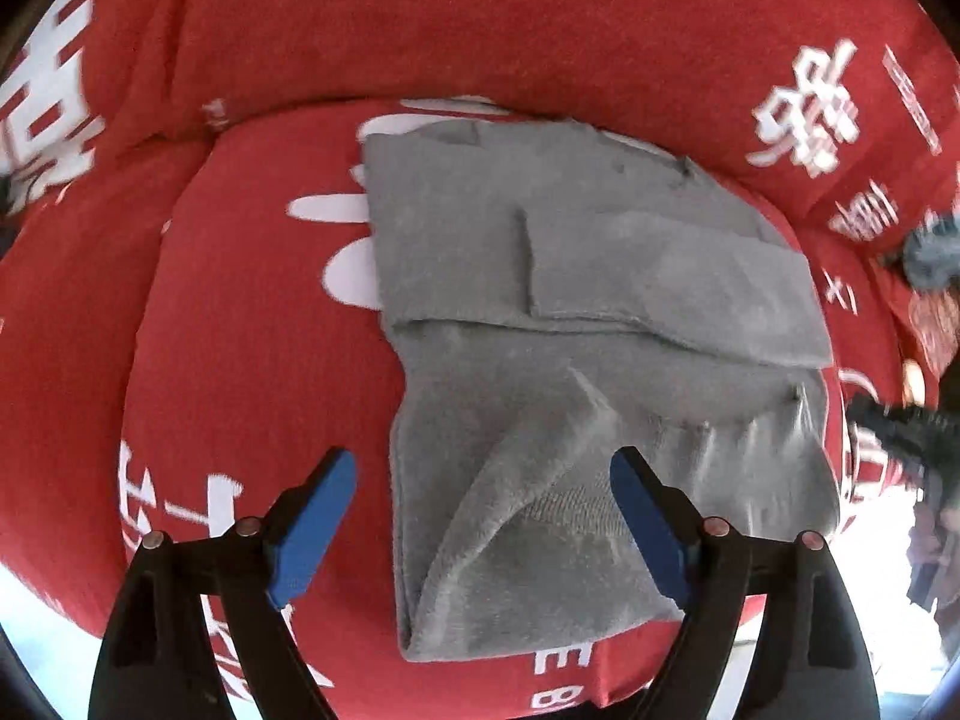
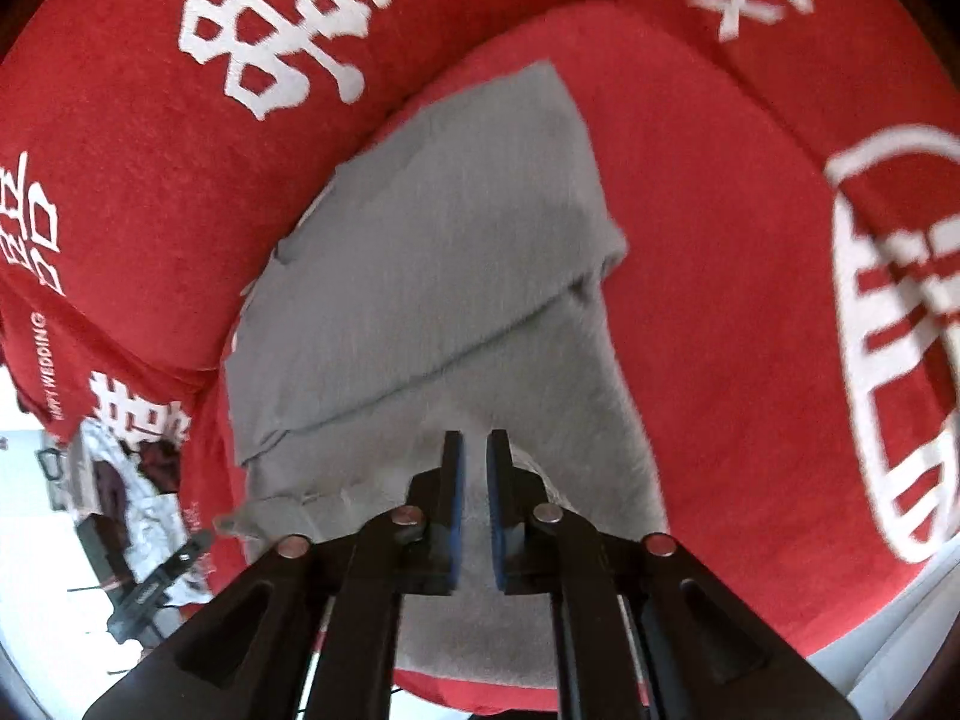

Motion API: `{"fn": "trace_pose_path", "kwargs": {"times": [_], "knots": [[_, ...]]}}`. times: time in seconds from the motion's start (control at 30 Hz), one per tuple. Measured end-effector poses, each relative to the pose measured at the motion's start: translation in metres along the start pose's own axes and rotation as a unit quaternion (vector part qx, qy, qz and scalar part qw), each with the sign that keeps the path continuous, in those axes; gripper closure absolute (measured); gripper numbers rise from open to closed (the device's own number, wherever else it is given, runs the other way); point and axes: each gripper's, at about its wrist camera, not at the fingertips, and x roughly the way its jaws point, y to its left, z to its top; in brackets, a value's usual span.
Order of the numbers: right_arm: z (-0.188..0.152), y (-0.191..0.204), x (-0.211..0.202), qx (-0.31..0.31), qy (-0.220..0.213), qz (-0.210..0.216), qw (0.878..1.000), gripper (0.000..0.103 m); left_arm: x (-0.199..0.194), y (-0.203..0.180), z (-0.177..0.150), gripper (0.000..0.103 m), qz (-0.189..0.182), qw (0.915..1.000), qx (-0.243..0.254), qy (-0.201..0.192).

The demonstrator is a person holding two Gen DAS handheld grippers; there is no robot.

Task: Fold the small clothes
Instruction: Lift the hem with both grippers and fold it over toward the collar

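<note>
A grey garment (image 1: 600, 276) lies part-folded on a red seat cushion (image 1: 252, 330) with white characters; its far half is doubled over into a flat band and its near end is rumpled. My left gripper (image 1: 485, 461) hangs above the near left corner of the garment, its blue pads (image 1: 312, 516) wide apart with nothing pinched, so it is open. In the right wrist view the same grey garment (image 2: 450, 240) runs away from me. My right gripper (image 2: 475, 438) is over its near end, jaws a narrow slit apart, with cloth showing through the gap and none gripped.
A red back cushion (image 1: 480, 18) rises behind the seat. The seat's front edge drops to a pale floor (image 2: 36, 540). A heap of clothes and dark clutter (image 2: 120, 480) lies past the cushion's left end. A dark blurred object (image 1: 900, 426) sits at the right edge.
</note>
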Motion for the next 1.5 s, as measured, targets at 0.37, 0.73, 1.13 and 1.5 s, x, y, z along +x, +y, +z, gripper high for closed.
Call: {"fn": "trace_pose_path", "kwargs": {"times": [0.37, 0.73, 1.13, 1.5], "knots": [[-0.017, 0.042, 0.048, -0.173, 0.050, -0.146, 0.973, 0.047, 0.057, -0.036, 0.014, 0.016, -0.043, 0.9934, 0.076, 0.073], [-0.054, 0.051, 0.056, -0.215, 0.056, -0.200, 0.954, 0.096, 0.054, -0.049, 0.005, 0.094, -0.043, 0.9880, 0.131, 0.070], [-0.012, 0.123, -0.023, -0.285, -0.082, -0.198, 0.934, 0.096, -0.059, -0.050, 0.078, 0.094, -0.057, 0.9910, 0.081, -0.089], [0.105, 0.140, 0.037, -0.309, -0.086, -0.183, 0.929, 0.096, 0.015, -0.033, 0.172, 0.094, 0.051, 0.9935, 0.013, -0.100]]}}
